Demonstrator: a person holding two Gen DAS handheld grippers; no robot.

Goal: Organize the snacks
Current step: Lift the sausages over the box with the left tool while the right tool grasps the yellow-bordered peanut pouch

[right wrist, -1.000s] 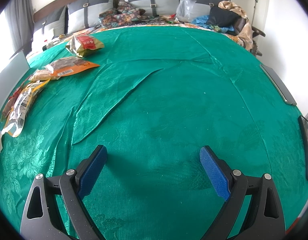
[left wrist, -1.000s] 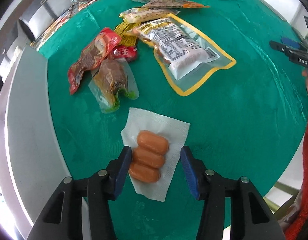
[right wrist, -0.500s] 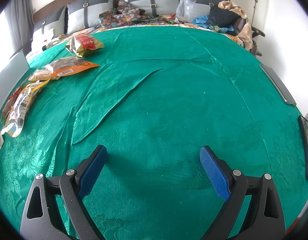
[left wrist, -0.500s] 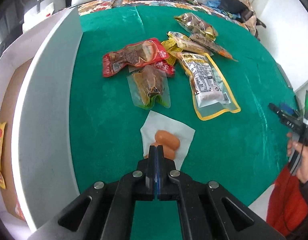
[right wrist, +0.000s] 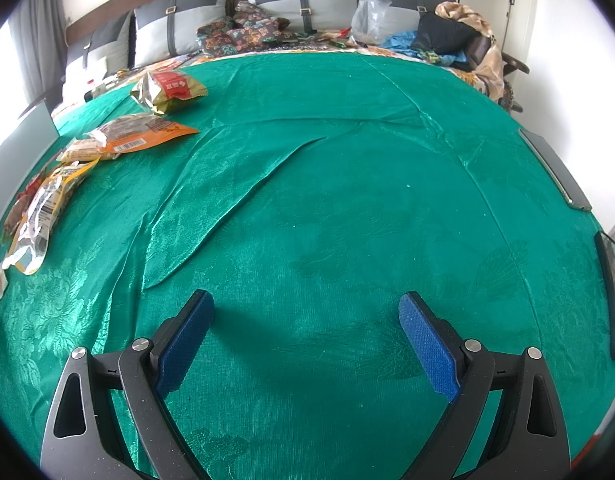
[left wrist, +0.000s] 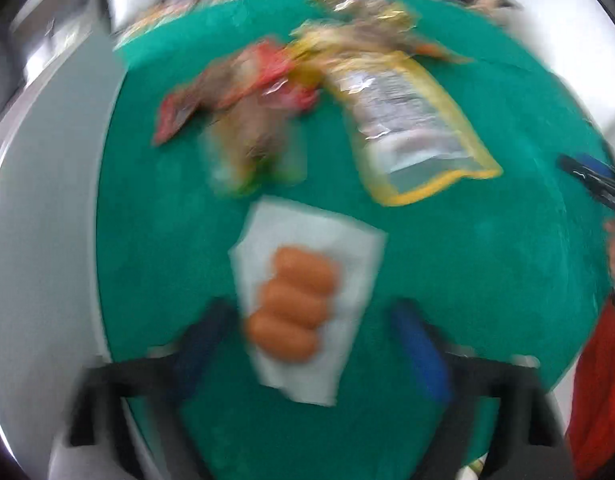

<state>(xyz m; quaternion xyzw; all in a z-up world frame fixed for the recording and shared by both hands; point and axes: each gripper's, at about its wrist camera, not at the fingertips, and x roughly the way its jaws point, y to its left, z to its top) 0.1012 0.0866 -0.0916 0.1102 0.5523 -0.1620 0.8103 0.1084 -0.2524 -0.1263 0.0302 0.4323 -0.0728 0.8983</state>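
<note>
The left wrist view is motion-blurred. A white-backed pack of three small sausages [left wrist: 295, 304] lies on the green cloth [left wrist: 487, 280], between the spread fingers of my left gripper [left wrist: 307, 344], which is open. Beyond it lie a clear yellow-edged pouch [left wrist: 407, 128], a red packet [left wrist: 227, 84] and a brown vacuum pack [left wrist: 255, 144]. My right gripper [right wrist: 307, 340] is open and empty over bare green cloth [right wrist: 347, 200]. Snack packets [right wrist: 143, 136] lie at that view's left.
A grey-white box wall [left wrist: 47, 220] runs along the left of the left wrist view. The right gripper's fingers [left wrist: 587, 176] show at the right edge there. Two dark phones [right wrist: 611, 292] lie at the cloth's right edge. Pillows and clutter [right wrist: 299, 12] sit at the back.
The left gripper was shut half a second ago and is open now, with the sausage pack between its fingers. The left view has swung and blurred. The right gripper has not moved.
</note>
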